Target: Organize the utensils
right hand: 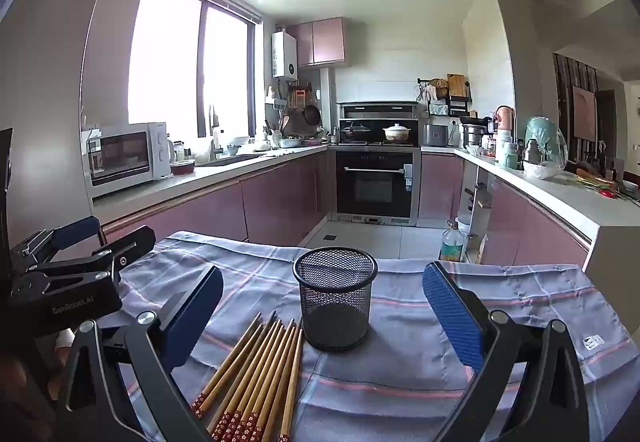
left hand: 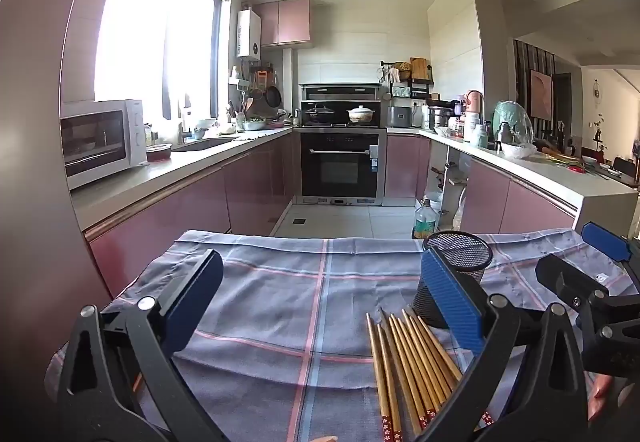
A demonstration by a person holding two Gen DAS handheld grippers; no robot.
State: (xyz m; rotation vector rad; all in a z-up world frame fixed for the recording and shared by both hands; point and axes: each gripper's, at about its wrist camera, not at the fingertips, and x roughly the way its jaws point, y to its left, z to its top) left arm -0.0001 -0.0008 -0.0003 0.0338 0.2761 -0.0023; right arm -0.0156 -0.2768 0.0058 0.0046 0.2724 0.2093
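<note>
A bundle of several wooden chopsticks (left hand: 408, 362) (right hand: 260, 370) with red patterned ends lies on a blue checked cloth (left hand: 280, 282) (right hand: 500, 302). An empty black mesh cup (right hand: 335, 298) stands upright just beyond their tips; in the left wrist view the cup (left hand: 464, 254) is partly hidden behind a blue pad. My left gripper (left hand: 324, 294) (right hand: 102, 238) is open over bare cloth, left of the chopsticks. My right gripper (right hand: 324, 306) (left hand: 588, 262) is open too, facing the cup, which stands farther out than its fingertips. Neither holds anything.
The cloth-covered table ends at its far edge (right hand: 240, 238), with tiled kitchen floor beyond. A plastic bottle (right hand: 452, 242) stands on the floor at the right. Pink cabinets with worktops run along both sides; a microwave (left hand: 104, 141) sits left and an oven (right hand: 374, 181) at the back.
</note>
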